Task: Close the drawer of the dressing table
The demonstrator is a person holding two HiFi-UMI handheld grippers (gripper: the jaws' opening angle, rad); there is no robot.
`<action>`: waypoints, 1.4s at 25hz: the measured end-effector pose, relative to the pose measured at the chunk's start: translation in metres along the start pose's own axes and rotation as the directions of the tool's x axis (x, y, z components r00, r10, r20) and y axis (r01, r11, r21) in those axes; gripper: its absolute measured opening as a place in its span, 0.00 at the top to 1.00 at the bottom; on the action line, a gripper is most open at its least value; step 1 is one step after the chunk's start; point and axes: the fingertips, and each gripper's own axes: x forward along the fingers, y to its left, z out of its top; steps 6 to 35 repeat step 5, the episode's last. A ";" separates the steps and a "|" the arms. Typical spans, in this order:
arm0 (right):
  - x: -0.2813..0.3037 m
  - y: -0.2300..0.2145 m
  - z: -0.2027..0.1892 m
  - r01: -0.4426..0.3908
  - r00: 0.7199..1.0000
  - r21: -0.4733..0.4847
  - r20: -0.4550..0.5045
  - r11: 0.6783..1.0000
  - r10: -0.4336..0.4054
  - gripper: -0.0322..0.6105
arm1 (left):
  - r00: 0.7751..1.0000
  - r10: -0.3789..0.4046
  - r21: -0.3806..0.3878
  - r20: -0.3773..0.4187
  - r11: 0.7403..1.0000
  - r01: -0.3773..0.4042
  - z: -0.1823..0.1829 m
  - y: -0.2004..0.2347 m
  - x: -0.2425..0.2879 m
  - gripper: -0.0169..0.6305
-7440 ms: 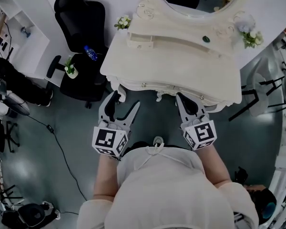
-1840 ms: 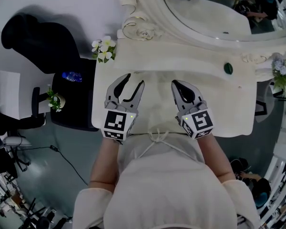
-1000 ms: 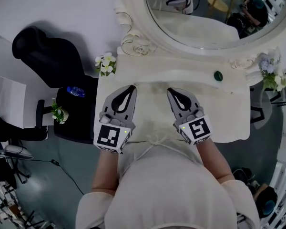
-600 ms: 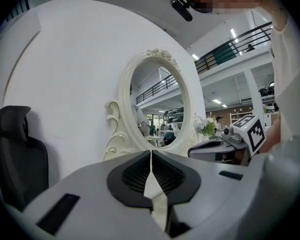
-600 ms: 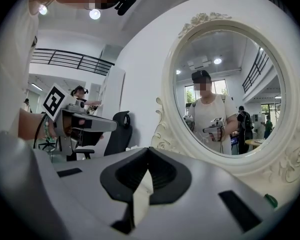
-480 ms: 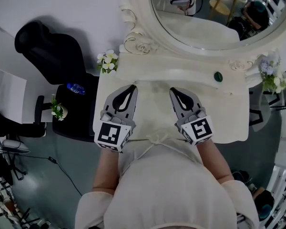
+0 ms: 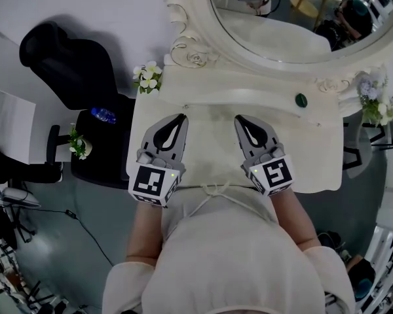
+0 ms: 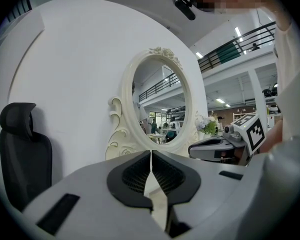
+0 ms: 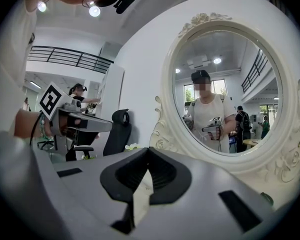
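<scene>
The left tongs [image 7: 181, 116] and the right tongs [image 7: 238, 118] are both closed with nothing between them, held side by side and apart over the cream counter [image 7: 314, 156], their tips toward the oval mirror [image 7: 295, 18]. The counter's front edge meets the person's torso in the head view, so the drawer beneath it cannot be made out (neither gripper view shows it either). White flowers [image 7: 147, 78] stand at the counter's back left corner.
</scene>
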 end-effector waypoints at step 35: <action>-0.007 0.006 -0.001 0.000 1.000 -0.008 -0.006 1.000 0.000 0.95 | 1.000 0.013 -0.001 0.001 1.000 -0.013 0.001 -0.003 -0.003 0.93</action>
